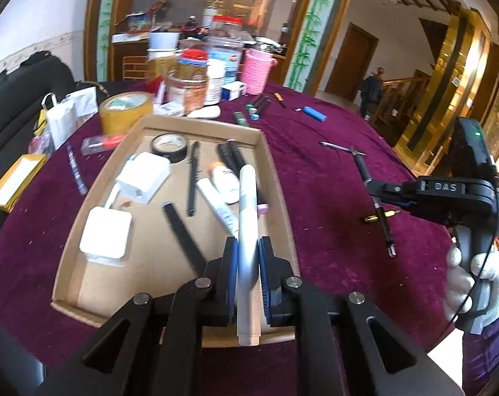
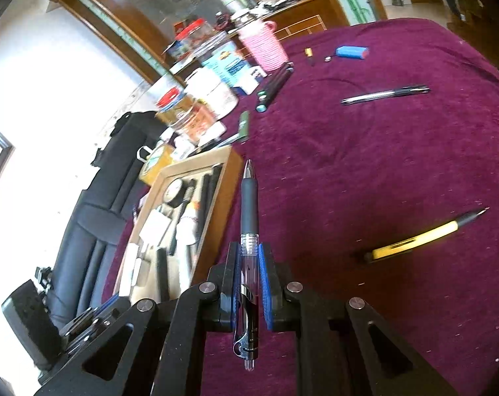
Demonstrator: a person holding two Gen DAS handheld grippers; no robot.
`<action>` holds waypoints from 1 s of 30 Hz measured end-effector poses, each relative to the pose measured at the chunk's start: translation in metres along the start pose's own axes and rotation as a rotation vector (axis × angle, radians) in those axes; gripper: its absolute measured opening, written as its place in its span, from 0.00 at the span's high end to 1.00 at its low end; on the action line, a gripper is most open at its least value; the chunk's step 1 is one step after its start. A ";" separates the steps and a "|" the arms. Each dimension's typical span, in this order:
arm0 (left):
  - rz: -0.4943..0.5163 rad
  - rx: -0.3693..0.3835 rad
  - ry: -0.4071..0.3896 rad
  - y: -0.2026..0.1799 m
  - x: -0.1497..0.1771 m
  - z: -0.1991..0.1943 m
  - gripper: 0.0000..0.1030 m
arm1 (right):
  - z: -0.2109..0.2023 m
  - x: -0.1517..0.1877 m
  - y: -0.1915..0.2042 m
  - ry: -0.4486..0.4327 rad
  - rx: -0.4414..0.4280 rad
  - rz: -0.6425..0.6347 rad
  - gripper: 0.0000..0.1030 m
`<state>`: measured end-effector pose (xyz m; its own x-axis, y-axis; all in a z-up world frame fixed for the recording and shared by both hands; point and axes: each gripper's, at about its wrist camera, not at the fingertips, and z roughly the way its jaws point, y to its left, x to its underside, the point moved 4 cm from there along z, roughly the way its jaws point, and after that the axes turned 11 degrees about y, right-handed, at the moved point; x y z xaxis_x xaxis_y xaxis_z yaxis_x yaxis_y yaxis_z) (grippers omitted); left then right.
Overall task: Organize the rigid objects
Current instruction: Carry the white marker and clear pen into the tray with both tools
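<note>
My left gripper (image 1: 248,246) is shut on a white marker (image 1: 247,204), held above the near right part of a cardboard tray (image 1: 277,178). The tray holds white adapters (image 1: 143,178), a black tape roll (image 1: 169,145), black pens and small tubes. My right gripper (image 2: 249,252) is shut on a black gel pen (image 2: 249,211) with a clear barrel, over the purple cloth just right of the tray (image 2: 231,178). In the left wrist view that right gripper (image 1: 379,194) shows at the right, with the pen (image 1: 386,231) crosswise in it and a gloved hand (image 1: 477,277) on its handle.
Loose on the purple cloth lie a yellow pen (image 2: 424,234), a black-and-silver pen (image 2: 384,94), a blue battery pack (image 2: 351,52) and dark markers (image 2: 275,85). Jars, a pink basket (image 1: 257,71) and a tape roll (image 1: 125,110) crowd the far side. A black sofa (image 2: 94,217) stands left of the table.
</note>
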<state>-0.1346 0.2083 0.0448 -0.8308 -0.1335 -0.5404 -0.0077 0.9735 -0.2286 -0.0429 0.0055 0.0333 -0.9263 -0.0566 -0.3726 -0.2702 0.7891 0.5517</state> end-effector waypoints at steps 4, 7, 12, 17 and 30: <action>-0.039 -0.015 0.003 0.016 0.004 0.000 0.88 | 0.012 0.001 0.016 0.024 -0.020 -0.025 0.88; -0.064 -0.024 0.006 0.026 0.006 0.002 0.88 | 0.021 0.003 0.028 0.049 -0.039 -0.042 0.88; -0.102 -0.036 0.015 0.042 0.007 0.006 0.88 | 0.041 0.008 0.050 0.099 -0.059 -0.076 0.88; -0.140 -0.049 0.030 0.056 0.008 0.013 0.88 | 0.061 0.015 0.077 0.146 -0.059 -0.135 0.88; -0.163 -0.103 0.051 0.075 0.010 0.035 0.88 | 0.110 0.028 0.118 0.236 0.000 -0.248 0.87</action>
<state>-0.1243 0.2731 -0.0059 -0.8411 -0.2842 -0.4602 -0.1997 0.9539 -0.2242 -0.0716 0.1647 0.0061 -0.8675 -0.3871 -0.3124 -0.4950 0.7333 0.4661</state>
